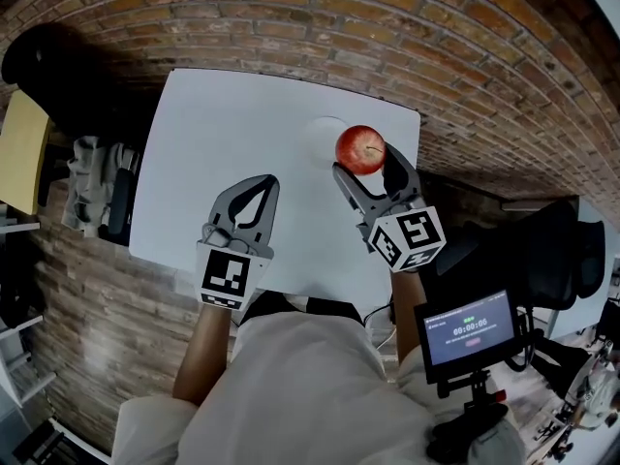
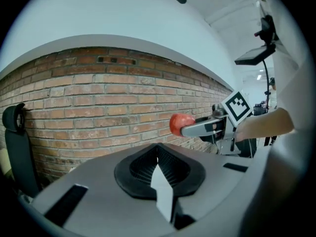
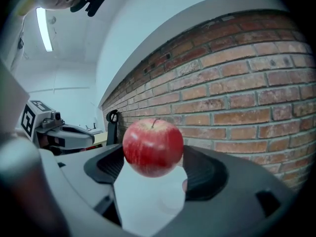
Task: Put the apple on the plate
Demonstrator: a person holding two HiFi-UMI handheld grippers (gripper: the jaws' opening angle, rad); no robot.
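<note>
Currently the right claw (image 1: pixel 366 163) pinches the round red apple (image 1: pixel 360 149) between its jaws, held above the white rectangular tabletop (image 1: pixel 223 124) at the right rim of the round white plate (image 1: pixel 320 134). The left claw (image 1: pixel 263 180) is pressed together and empty, well apart from the plate.

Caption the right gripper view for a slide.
Right gripper clamps a red apple above the white table, brick wall behind, left gripper alongside.

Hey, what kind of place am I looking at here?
Probably an indoor lab or recording workspace: a plain white table set against a red brick wall, a black office chair, and a small timer screen on a stand.
</note>
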